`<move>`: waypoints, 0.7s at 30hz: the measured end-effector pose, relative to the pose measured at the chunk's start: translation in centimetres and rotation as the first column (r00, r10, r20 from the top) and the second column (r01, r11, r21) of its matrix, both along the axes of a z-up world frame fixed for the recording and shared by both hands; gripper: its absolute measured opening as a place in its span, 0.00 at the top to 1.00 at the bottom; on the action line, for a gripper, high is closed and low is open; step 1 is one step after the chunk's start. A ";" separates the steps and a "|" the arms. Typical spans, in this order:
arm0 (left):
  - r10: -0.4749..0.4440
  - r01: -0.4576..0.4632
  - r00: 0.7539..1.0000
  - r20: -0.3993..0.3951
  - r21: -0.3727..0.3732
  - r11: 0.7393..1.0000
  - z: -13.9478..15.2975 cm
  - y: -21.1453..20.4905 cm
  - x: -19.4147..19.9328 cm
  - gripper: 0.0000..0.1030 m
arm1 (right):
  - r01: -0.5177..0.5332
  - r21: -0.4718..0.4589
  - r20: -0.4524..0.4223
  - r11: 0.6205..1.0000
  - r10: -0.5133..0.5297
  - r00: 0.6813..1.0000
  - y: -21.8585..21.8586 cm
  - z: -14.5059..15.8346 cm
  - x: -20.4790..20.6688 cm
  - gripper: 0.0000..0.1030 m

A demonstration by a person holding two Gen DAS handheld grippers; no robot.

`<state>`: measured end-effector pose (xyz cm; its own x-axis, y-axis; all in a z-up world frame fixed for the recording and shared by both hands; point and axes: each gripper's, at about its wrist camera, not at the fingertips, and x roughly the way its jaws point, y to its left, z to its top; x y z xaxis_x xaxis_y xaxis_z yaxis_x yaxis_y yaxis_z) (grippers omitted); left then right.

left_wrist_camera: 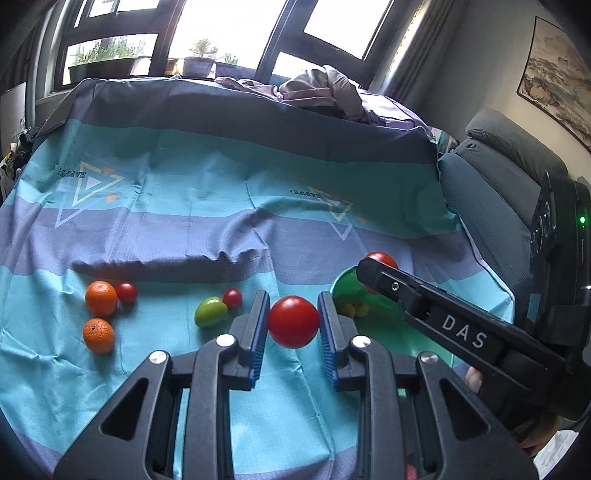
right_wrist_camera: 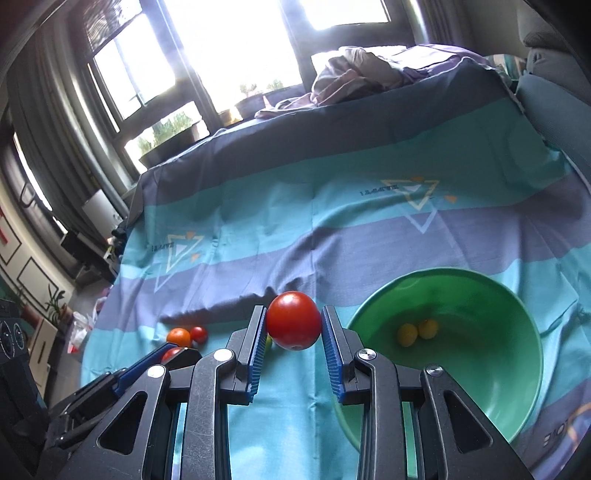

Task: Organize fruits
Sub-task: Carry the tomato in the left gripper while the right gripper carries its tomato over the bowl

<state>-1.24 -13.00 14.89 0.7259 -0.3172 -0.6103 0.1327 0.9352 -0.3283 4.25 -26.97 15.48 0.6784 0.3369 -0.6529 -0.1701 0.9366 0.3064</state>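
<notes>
Firmly clamped between the blue ribbed pads of the left tool point(left_wrist_camera: 293, 322): a red tomato point(left_wrist_camera: 293, 322), lifted clear of the striped teal and purple cloth point(left_wrist_camera: 184, 229). Likewise gripped in the right tool point(right_wrist_camera: 293, 321): a second red tomato point(right_wrist_camera: 294, 320), pinched from both sides and raised above the cloth point(right_wrist_camera: 332, 229).

Just right of the left tool, seen from its own camera: the black arm of the right tool point(left_wrist_camera: 373, 271), marked DAS, reaching out over the near rim of a green bowl point(left_wrist_camera: 388, 328), with its tomato point(left_wrist_camera: 382, 260) showing red at the tip. Inside the bowl: two small yellow fruits point(left_wrist_camera: 354, 309), touching each other; from the right wrist view, the same pair point(right_wrist_camera: 417, 332) low on the bowl's point(right_wrist_camera: 480, 295) inner wall.

Left of the left tool, resting on the cloth: a green oval fruit point(left_wrist_camera: 210, 311) touching a small red tomato point(left_wrist_camera: 232, 298) just behind it. Further left: an orange point(left_wrist_camera: 101, 298) beside another small red tomato point(left_wrist_camera: 126, 292), and a second orange point(left_wrist_camera: 98, 335) nearer the camera.

Far across the cloth: a crumpled purple sheet point(left_wrist_camera: 321, 92) against the window point(left_wrist_camera: 229, 29), with potted plants point(left_wrist_camera: 201, 55) on the sill. At far right: a grey chair point(left_wrist_camera: 491, 184) and a framed landscape painting point(left_wrist_camera: 557, 74).
</notes>
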 end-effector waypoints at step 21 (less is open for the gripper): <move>-0.211 0.212 0.973 -0.094 0.003 0.977 -2.7 -9.6 3.0 0.74 | 0.183 0.024 -0.065 0.983 -0.181 0.981 -10.4 -1.8 0.1 0.69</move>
